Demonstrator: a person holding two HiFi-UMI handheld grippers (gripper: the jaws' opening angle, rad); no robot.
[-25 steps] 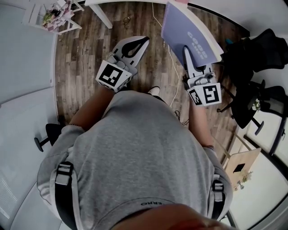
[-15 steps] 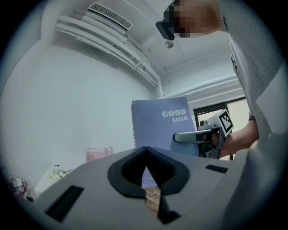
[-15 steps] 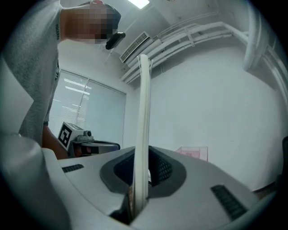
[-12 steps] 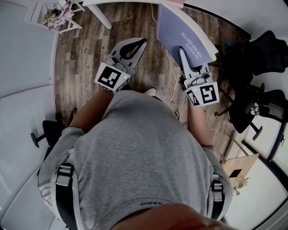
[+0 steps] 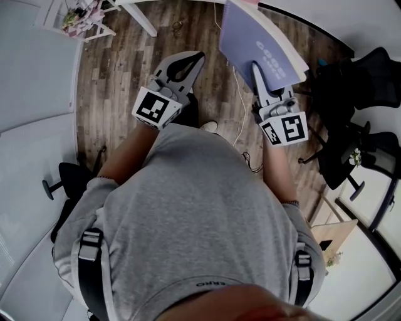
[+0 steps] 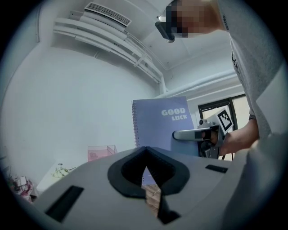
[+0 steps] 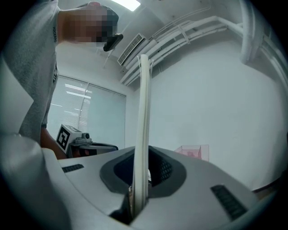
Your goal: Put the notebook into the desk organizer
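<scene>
A purple spiral notebook (image 5: 257, 37) with "GOOD LUCK" on its cover is held upright in the air, above the wooden floor. My right gripper (image 5: 257, 66) is shut on its lower edge. In the right gripper view the notebook (image 7: 143, 112) shows edge-on, rising between the jaws of that gripper (image 7: 143, 158). My left gripper (image 5: 199, 57) hangs to the notebook's left, shut with nothing in it. In the left gripper view its tips (image 6: 146, 150) meet, and the notebook's cover (image 6: 159, 121) stands beyond them. A clear pink organizer (image 6: 102, 152) (image 7: 194, 152) sits on a white surface ahead.
A white table leg (image 5: 141, 19) and a small white stand with flowers (image 5: 78, 15) are at the top left. Black office chairs (image 5: 357, 81) crowd the right side. A white cable (image 5: 241, 122) trails over the floor, and a chair base (image 5: 56, 182) lies at the left.
Both grippers and the notebook have drifted a little across the room as the person moves. Neither grip has changed.
</scene>
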